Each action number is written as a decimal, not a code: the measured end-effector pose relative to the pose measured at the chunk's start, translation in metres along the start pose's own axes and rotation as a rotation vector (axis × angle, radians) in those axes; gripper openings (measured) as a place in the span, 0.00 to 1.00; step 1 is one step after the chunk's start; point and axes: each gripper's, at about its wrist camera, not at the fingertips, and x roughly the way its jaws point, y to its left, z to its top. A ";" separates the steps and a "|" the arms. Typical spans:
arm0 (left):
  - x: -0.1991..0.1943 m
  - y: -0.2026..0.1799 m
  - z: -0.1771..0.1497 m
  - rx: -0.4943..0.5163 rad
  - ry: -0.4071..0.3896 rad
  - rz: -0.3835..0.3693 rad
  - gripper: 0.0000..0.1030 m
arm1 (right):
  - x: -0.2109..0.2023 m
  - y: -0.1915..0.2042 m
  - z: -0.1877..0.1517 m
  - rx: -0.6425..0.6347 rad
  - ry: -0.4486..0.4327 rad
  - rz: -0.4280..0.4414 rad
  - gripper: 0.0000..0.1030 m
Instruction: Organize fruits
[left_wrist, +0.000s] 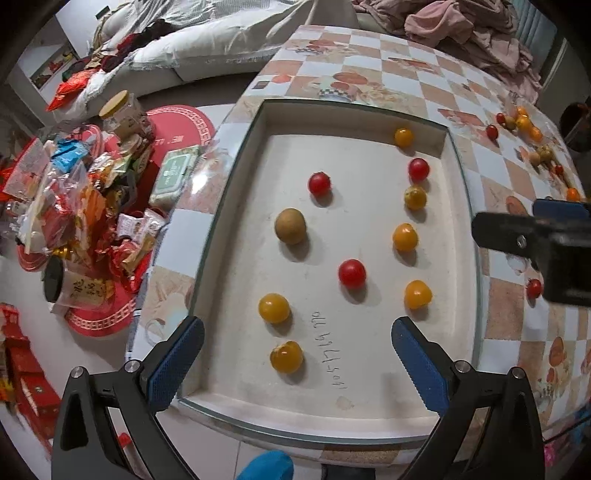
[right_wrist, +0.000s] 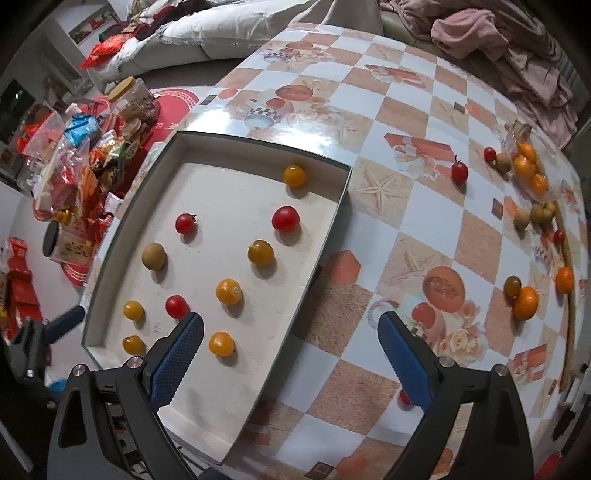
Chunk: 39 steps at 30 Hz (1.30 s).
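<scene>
A shallow white tray (left_wrist: 456, 206) (right_wrist: 328, 236) lies on the checkered table and holds several small fruits: red tomatoes (left_wrist: 352, 273) (right_wrist: 285, 218), yellow-orange ones (left_wrist: 273, 308) (right_wrist: 228, 291) and a brown longan (left_wrist: 290, 226) (right_wrist: 153, 256). More loose fruits lie on the table at the right (left_wrist: 524, 123) (right_wrist: 526, 166). My left gripper (left_wrist: 297, 365) is open and empty above the tray's near edge. My right gripper (right_wrist: 291, 362) is open and empty over the tray's right edge; it also shows in the left wrist view (left_wrist: 532, 240). A red tomato (right_wrist: 404, 398) lies half hidden behind its right finger.
A heap of snack packets and a jar (left_wrist: 123, 118) sits on the floor at the left. A sofa with pink cloths (right_wrist: 498, 40) stands behind the table. The table's right edge (right_wrist: 570, 321) curves near the loose fruits.
</scene>
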 end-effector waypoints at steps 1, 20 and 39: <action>0.000 0.000 0.001 0.001 0.001 0.011 0.99 | 0.000 0.000 0.000 0.000 0.002 0.001 0.94; 0.007 -0.015 0.000 0.043 0.080 -0.048 0.99 | 0.006 0.003 -0.004 -0.007 0.025 -0.018 0.94; 0.004 -0.018 -0.002 0.064 0.056 -0.019 0.99 | 0.008 0.002 -0.006 -0.006 0.034 -0.021 0.94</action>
